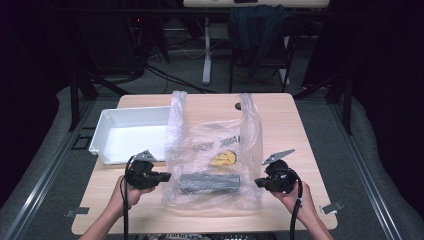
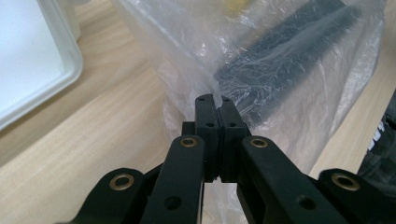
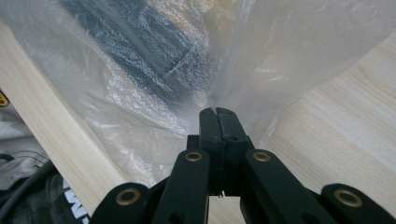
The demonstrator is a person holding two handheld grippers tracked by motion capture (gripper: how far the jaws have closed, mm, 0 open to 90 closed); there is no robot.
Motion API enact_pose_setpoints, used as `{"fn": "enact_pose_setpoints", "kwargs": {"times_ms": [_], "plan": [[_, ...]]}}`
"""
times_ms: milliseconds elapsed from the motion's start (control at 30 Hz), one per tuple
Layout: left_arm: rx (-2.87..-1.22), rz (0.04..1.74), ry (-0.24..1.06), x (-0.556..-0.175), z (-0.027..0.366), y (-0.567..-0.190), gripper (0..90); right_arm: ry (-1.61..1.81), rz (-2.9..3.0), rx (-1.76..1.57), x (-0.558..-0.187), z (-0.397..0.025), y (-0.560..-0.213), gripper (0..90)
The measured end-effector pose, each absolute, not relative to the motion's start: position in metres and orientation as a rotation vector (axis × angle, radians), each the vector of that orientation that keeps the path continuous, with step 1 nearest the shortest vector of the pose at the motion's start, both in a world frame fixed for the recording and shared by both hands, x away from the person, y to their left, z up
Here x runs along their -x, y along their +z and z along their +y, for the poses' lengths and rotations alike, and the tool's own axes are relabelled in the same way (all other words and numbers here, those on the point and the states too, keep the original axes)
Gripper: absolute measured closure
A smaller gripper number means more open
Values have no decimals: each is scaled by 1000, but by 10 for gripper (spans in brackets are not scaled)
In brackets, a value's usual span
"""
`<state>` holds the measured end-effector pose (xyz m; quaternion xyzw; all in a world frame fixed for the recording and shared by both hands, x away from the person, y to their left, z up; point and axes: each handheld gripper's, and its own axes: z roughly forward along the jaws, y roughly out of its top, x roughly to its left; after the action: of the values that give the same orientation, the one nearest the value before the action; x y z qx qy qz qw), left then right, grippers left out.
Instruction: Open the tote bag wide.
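High view: both forearms enter from the bottom edge. The left gripper (image 1: pixel 167 176) points right, jaws at the left lower edge of the clear plastic bag (image 1: pixel 212 150); the right gripper (image 1: pixel 258 182) points left at the bag's right lower edge. The bag lies on a light wooden table (image 1: pixel 280 120), handles toward the far side. Inside it lie a dark grey block (image 1: pixel 209 183) and, beyond that, a yellow item (image 1: pixel 223 159). A white tray (image 1: pixel 107 131) sits at far left, touching the bag. Beyond the table: grey floor, cables, a chair with dark cloth. Dark lettering on the bag is reversed, unreadable.

Left gripper view: left gripper (image 2: pixel 215 99) jaws pressed together, clenched on a fold of bag (image 2: pixel 187 51) film. Block (image 2: pixel 285 51) just beyond; tray (image 2: pixel 32 60) corner upper left.

Right gripper view: right gripper (image 3: pixel 218 111) jaws likewise pinched together on bag (image 3: pixel 299 51) film; block (image 3: pixel 149 46) visible through the plastic.
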<state>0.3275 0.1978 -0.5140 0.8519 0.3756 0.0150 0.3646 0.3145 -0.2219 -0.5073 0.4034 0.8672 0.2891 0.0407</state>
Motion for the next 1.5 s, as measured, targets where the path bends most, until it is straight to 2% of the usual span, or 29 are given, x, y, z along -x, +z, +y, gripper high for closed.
{"fn": "enact_pose_setpoints", "kwargs": {"times_ms": [333, 667, 767, 833, 867, 933, 967, 1033, 1133, 1200, 1500], "plan": [[-2260, 959, -19, -315, 196, -529, 898, 812, 2721, -1226, -318, -218, -516, 900], [-2313, 954, -13, -317, 187, -540, 897, 786, 2732, -1256, -321, -215, -523, 896], [-2337, 945, -4, -317, 186, -543, 897, 760, 2733, -1258, -321, -215, -524, 815], [-2334, 943, 2, -317, 185, -543, 896, 784, 2720, -1269, -320, -217, -522, 665], [-2335, 943, 1, -317, 185, -542, 896, 842, 2704, -1279, -319, -219, -519, 562], [-2339, 938, 4, -318, 185, -543, 895, 907, 2677, -1268, -318, -223, -510, 457], [-2339, 938, 4, -318, 185, -543, 894, 907, 2677, -1268, -318, -223, -510, 457], [-2339, 940, 6, -319, 185, -544, 892, 990, 2595, -1266, -319, -223, -497, 378], [-2340, 937, 16, -319, 185, -543, 891, 1038, 2524, -1268, -322, -218, -488, 366], [-2344, 935, 18, -319, 185, -543, 891, 1061, 2504, -1267, -324, -216, -486, 375], [-2353, 931, 15, -319, 183, -545, 879, 1026, 2465, -1365, -340, -209, -498, 861]]}}
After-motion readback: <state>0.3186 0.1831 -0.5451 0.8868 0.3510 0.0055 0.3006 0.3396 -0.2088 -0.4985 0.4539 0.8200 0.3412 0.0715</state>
